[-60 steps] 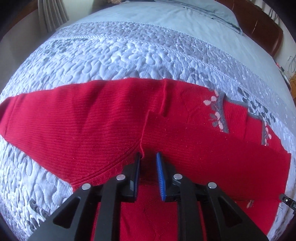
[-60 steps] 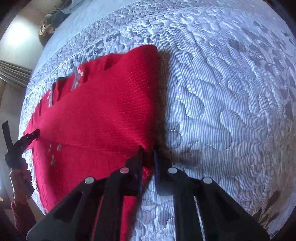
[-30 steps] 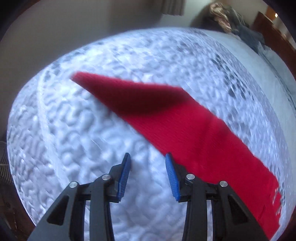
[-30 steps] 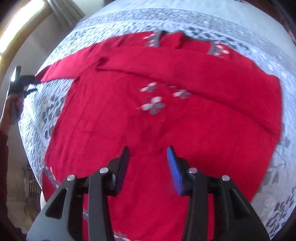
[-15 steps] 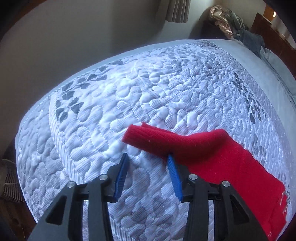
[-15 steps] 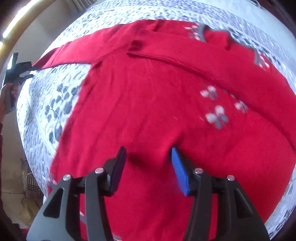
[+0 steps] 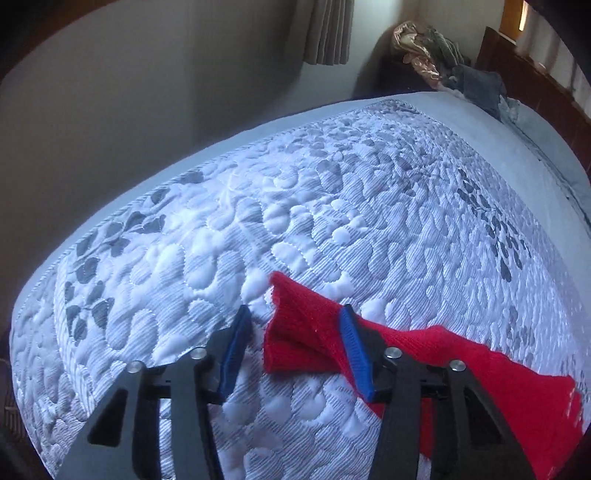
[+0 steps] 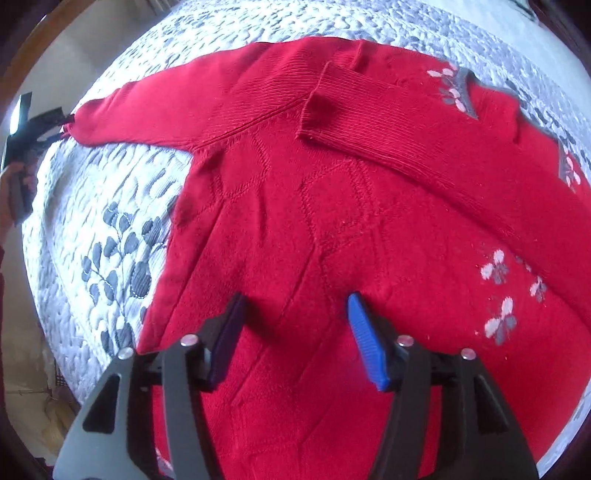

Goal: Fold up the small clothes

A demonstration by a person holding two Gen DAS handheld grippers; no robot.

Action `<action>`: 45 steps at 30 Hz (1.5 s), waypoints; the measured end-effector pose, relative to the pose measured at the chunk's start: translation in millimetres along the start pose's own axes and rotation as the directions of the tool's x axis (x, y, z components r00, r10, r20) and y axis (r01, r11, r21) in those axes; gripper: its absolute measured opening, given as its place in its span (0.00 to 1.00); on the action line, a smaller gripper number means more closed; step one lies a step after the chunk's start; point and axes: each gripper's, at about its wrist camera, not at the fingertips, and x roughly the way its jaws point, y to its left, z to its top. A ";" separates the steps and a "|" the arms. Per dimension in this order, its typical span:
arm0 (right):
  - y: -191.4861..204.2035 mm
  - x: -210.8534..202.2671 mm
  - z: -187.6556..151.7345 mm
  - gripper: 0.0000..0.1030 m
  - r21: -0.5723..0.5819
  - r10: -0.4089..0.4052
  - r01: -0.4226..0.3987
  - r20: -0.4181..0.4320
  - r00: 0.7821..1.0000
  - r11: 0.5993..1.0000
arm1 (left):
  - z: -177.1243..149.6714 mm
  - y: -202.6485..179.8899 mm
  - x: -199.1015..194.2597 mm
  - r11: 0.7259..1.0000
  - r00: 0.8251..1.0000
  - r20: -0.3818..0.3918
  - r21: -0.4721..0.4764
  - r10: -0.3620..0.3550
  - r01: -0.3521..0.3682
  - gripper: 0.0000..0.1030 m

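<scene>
A red knit sweater (image 8: 332, 229) with pale flower motifs lies flat on the quilted bedspread (image 8: 110, 206). One sleeve (image 8: 406, 133) is folded across the chest. The other sleeve (image 8: 166, 107) stretches out to the left. In the left wrist view its cuff (image 7: 295, 332) lies between the blue pads of my open left gripper (image 7: 293, 349), apart from the left pad. My left gripper also shows in the right wrist view (image 8: 40, 129) at that cuff. My right gripper (image 8: 295, 332) is open and empty, just above the sweater's lower body.
The grey-white quilted bedspread (image 7: 258, 221) covers the bed, whose edge (image 7: 44, 280) curves close at the left. A wall and curtain (image 7: 328, 33) stand behind it. A pile of clothes (image 7: 436, 48) sits at the far right by the wooden headboard (image 7: 495, 48).
Both grippers let go of the sweater and opened. My left gripper swung to the outstretched sleeve and closed in until the cuff lay between its pads. My right gripper moved over the sweater's body.
</scene>
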 end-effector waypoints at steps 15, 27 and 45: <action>-33.7 -31.3 -30.6 0.56 0.076 0.108 -0.114 0.072 0.992 0.991 | -19.2 -70.4 -93.4 0.950 0.930 0.199 0.010 -0.309 0.313 0.11; -117.0 -88.4 -106.8 0.56 0.198 0.025 -0.057 0.163 0.986 0.979 | -149.7 -318.9 -169.6 0.728 0.789 0.017 0.398 -0.614 0.558 0.10; -132.2 -86.4 -67.5 0.56 0.186 0.009 -0.041 0.170 0.985 0.982 | -221.9 -312.5 -107.8 0.846 0.943 -0.144 0.417 -0.302 0.334 0.44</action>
